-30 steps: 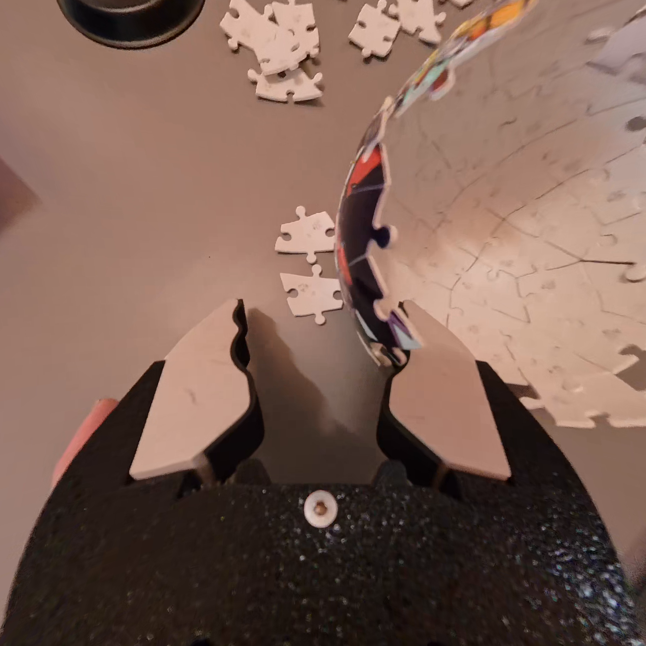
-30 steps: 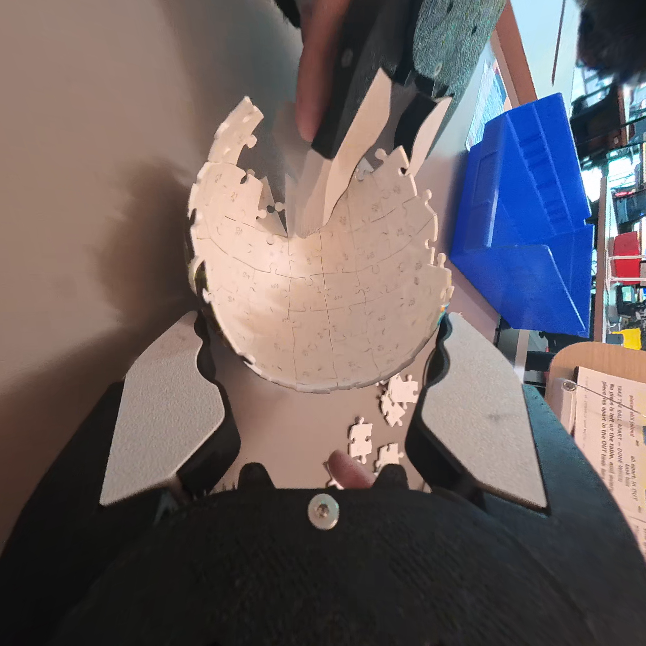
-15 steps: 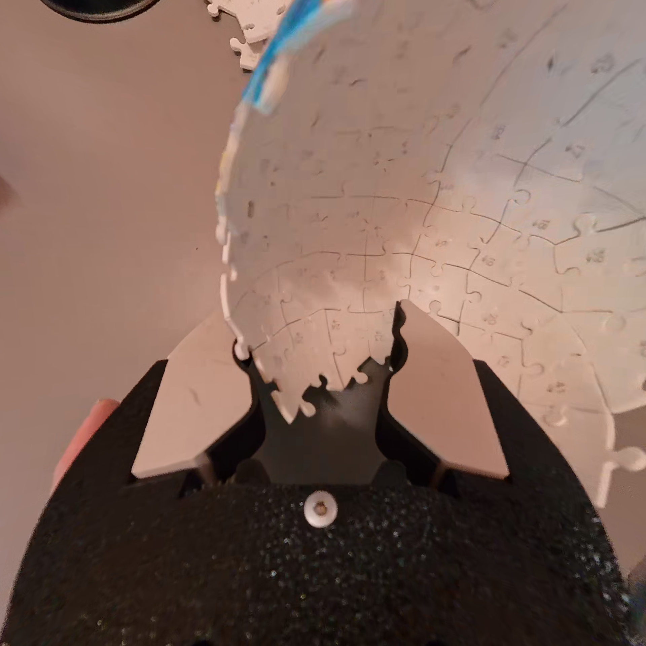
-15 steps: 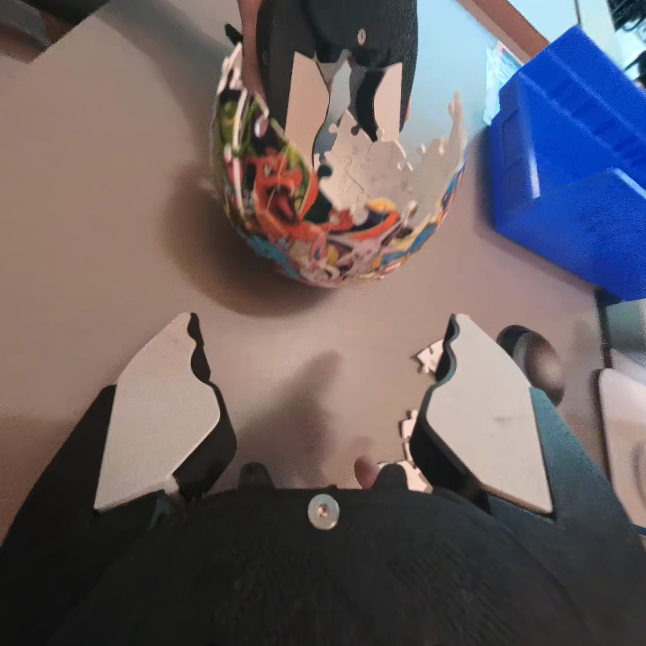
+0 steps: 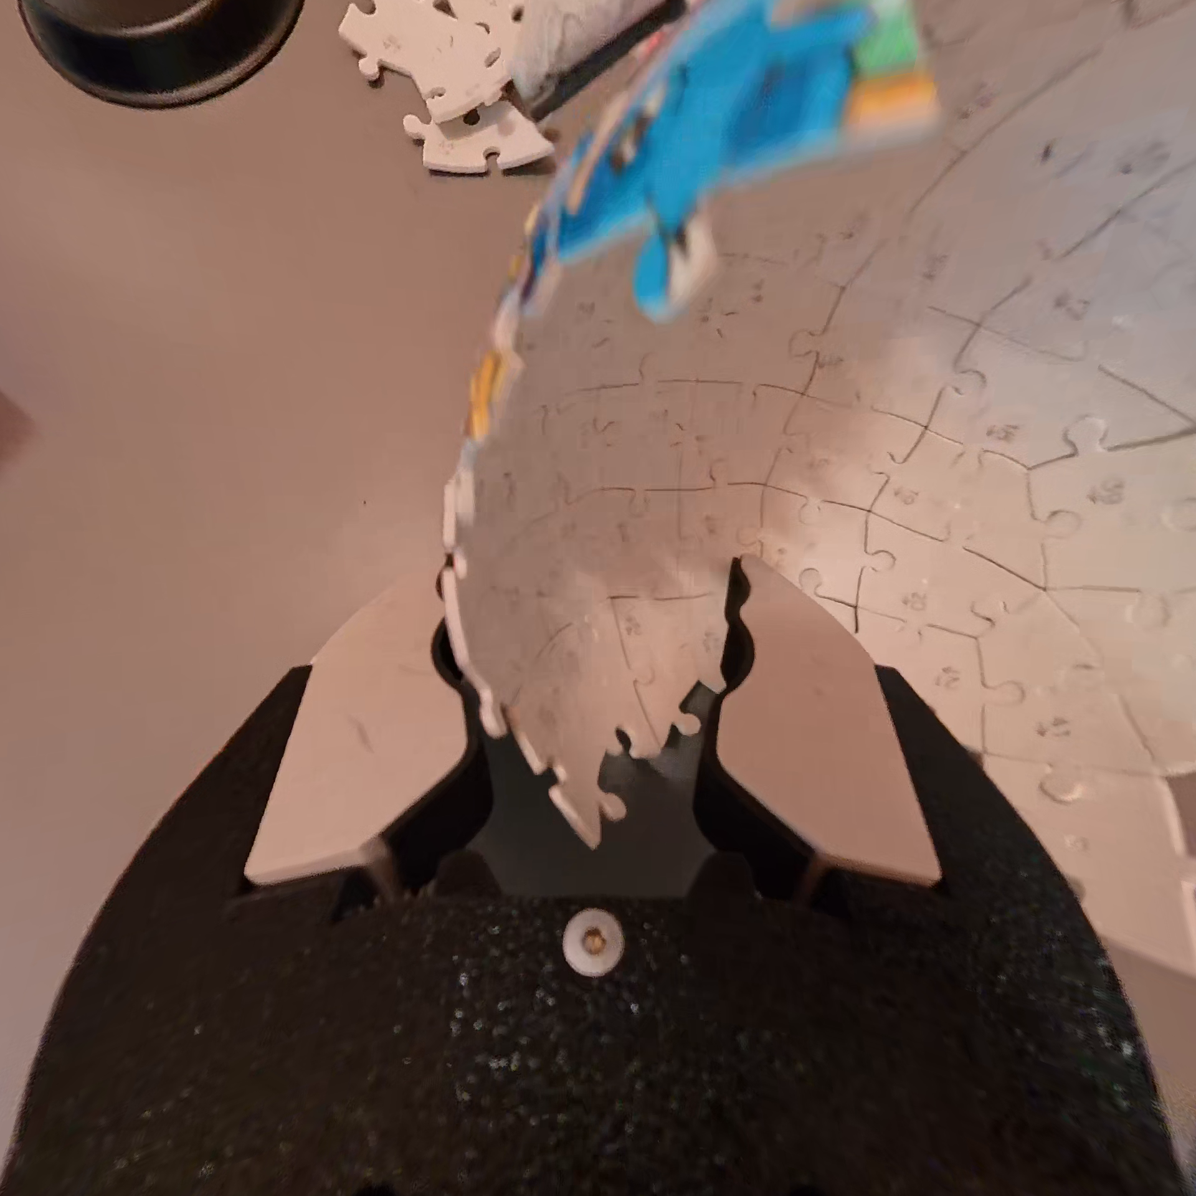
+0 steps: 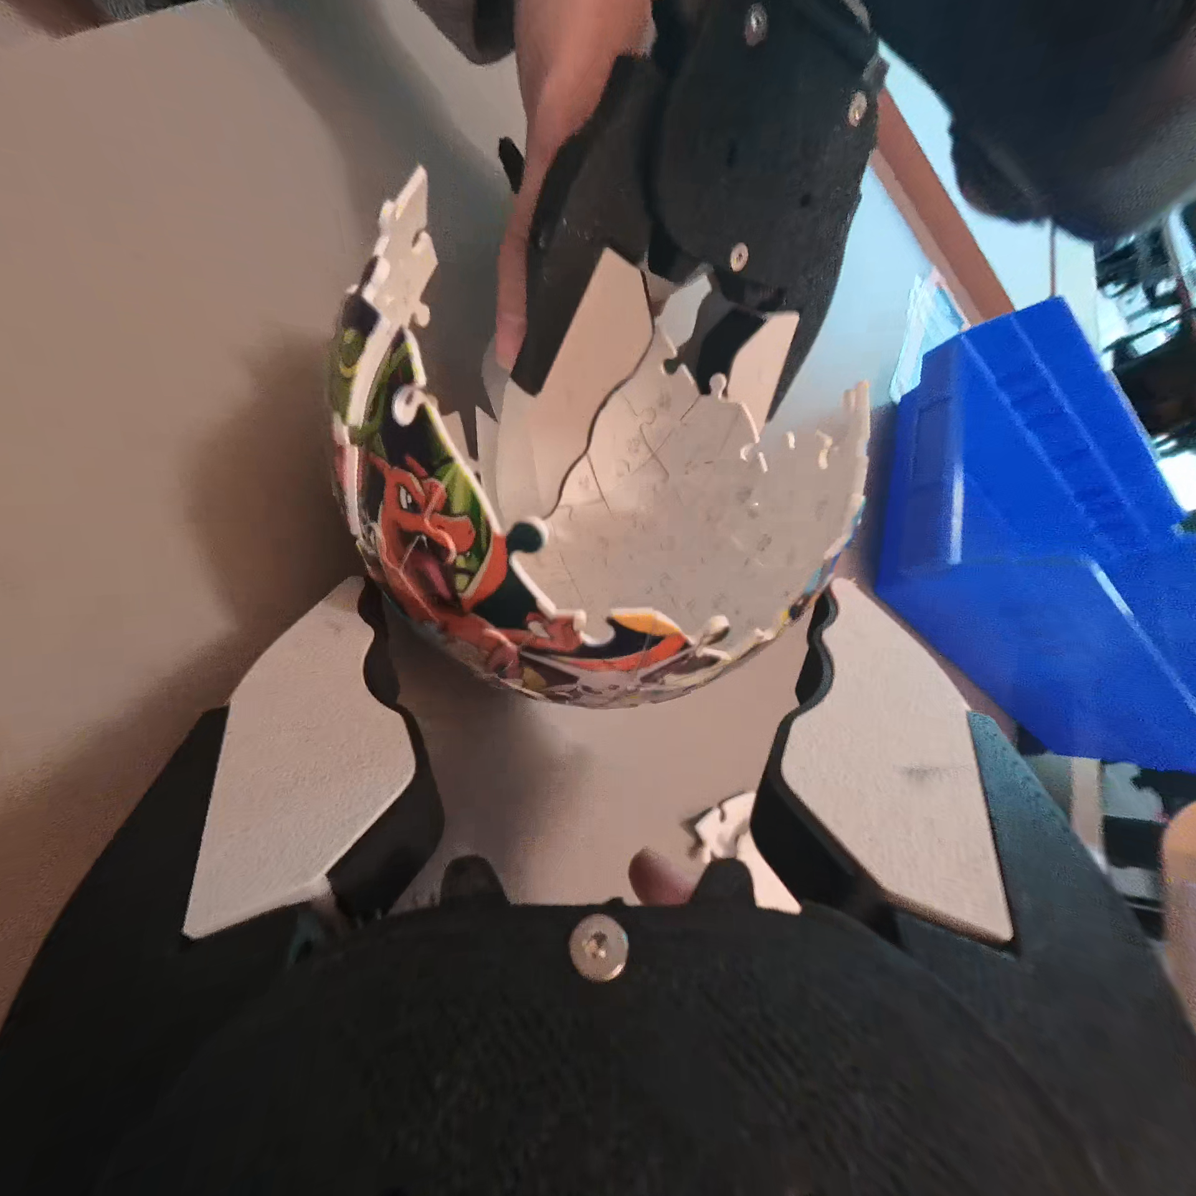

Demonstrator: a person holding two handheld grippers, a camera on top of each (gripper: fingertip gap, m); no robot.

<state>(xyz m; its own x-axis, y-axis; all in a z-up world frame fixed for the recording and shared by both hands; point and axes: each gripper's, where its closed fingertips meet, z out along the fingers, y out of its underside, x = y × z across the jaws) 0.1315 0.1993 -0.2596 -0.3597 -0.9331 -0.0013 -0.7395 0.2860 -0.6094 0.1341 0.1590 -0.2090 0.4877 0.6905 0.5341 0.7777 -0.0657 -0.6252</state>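
A half-built spherical jigsaw shell [image 5: 841,453], white inside and with colourful cartoon print outside, fills the right of the left wrist view. My left gripper [image 5: 589,615] straddles its jagged rim, one finger inside the bowl and one outside, with the jaws apart. In the right wrist view the shell [image 6: 679,518] sits tilted with its opening towards me, and the left gripper [image 6: 647,453] comes down onto its far rim, held by a hand [image 6: 550,129]. My right gripper [image 6: 595,582] is wide open, and its fingertips flank the shell's lower part.
Loose white puzzle pieces [image 5: 453,65] lie on the tan table [image 5: 226,388] beyond the shell, and one [image 6: 725,822] lies by my right finger. A black round object [image 5: 155,52] sits at the far left. A blue bin [image 6: 1035,550] stands to the right.
My left gripper moved from beside the shell onto its rim, so the wall now stands between its fingers. My right gripper pulled back from the shell, then closed in on it again.
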